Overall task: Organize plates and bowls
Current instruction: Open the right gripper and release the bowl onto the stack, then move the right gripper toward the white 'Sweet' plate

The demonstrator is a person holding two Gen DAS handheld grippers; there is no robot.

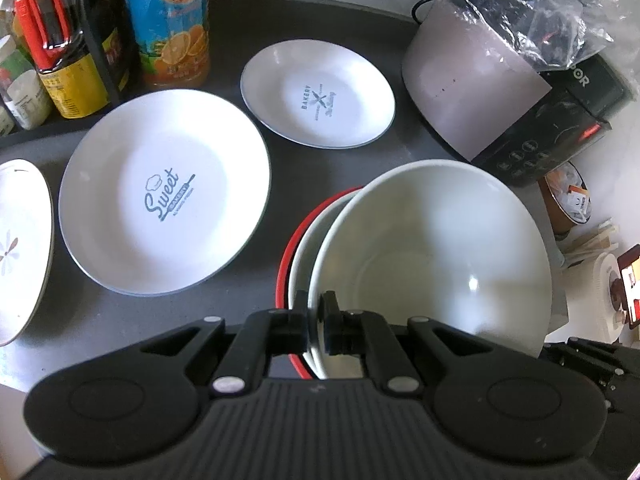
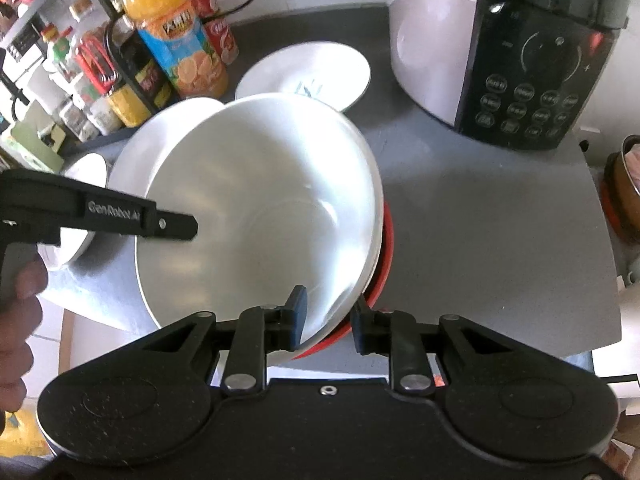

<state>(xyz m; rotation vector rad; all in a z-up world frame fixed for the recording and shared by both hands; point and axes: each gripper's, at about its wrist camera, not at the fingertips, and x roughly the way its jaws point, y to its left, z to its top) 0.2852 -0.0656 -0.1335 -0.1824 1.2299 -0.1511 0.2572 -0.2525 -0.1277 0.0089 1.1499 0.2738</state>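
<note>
A white bowl (image 1: 432,256) (image 2: 260,200) hangs tilted over a second white bowl (image 1: 308,248) nested in a red bowl (image 1: 288,248) (image 2: 386,240) on the dark table (image 1: 320,168). My left gripper (image 1: 316,304) is shut on the tilted bowl's near rim; in the right wrist view its finger (image 2: 176,228) reaches in from the left. My right gripper (image 2: 330,316) straddles the near rims of the stack, its pads standing apart from them. A "Sweet" plate (image 1: 160,192), a "Bakery" plate (image 1: 320,92) (image 2: 312,72) and a flower plate (image 1: 20,248) lie beyond.
A rice cooker (image 1: 472,80) (image 2: 500,60) stands at the back right, with a plastic bag (image 1: 540,8) on top. An orange juice bottle (image 1: 172,28) (image 2: 180,40) and a rack of condiment bottles (image 1: 68,52) line the back left. The table's edge (image 2: 600,220) runs down the right.
</note>
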